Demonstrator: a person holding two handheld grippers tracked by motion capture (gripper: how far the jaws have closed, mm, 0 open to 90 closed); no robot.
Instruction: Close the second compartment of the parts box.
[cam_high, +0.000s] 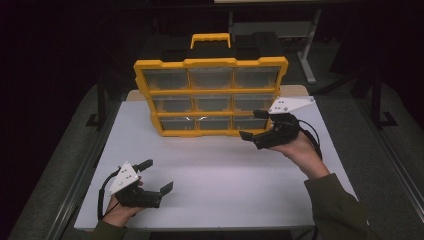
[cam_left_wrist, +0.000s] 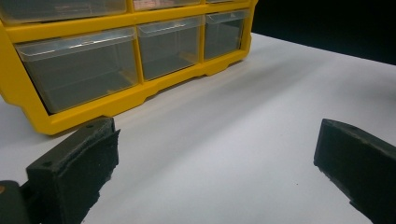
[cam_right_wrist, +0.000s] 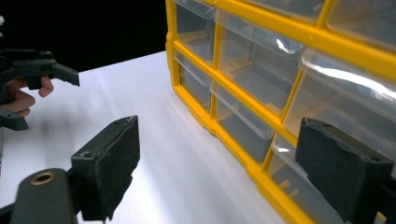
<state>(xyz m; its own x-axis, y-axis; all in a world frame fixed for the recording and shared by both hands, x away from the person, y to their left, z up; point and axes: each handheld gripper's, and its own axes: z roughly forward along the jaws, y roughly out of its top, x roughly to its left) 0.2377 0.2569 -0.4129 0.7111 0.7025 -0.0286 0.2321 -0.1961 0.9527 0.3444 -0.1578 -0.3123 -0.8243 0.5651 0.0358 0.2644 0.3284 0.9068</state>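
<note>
A yellow organizer (cam_high: 210, 91) with clear plastic drawers in three rows stands upright at the back middle of the white table (cam_high: 215, 180). My right gripper (cam_high: 252, 125) is open, its jaws wide apart just in front of the bottom right drawer (cam_high: 248, 122) with nothing between them. In the right gripper view, the right gripper (cam_right_wrist: 219, 158) has one jaw over the table and the other in front of the organizer (cam_right_wrist: 233, 88). My left gripper (cam_high: 156, 175) rests low at the front left, open and empty. From the left gripper view, the left gripper (cam_left_wrist: 215, 154) faces the organizer's base (cam_left_wrist: 116, 100).
A black top with a yellow carrying handle (cam_high: 210, 38) crowns the organizer. The table's front edge (cam_high: 200, 228) lies close to both forearms. Dark floor surrounds the table, and a metal table leg (cam_high: 307, 55) stands behind at the right.
</note>
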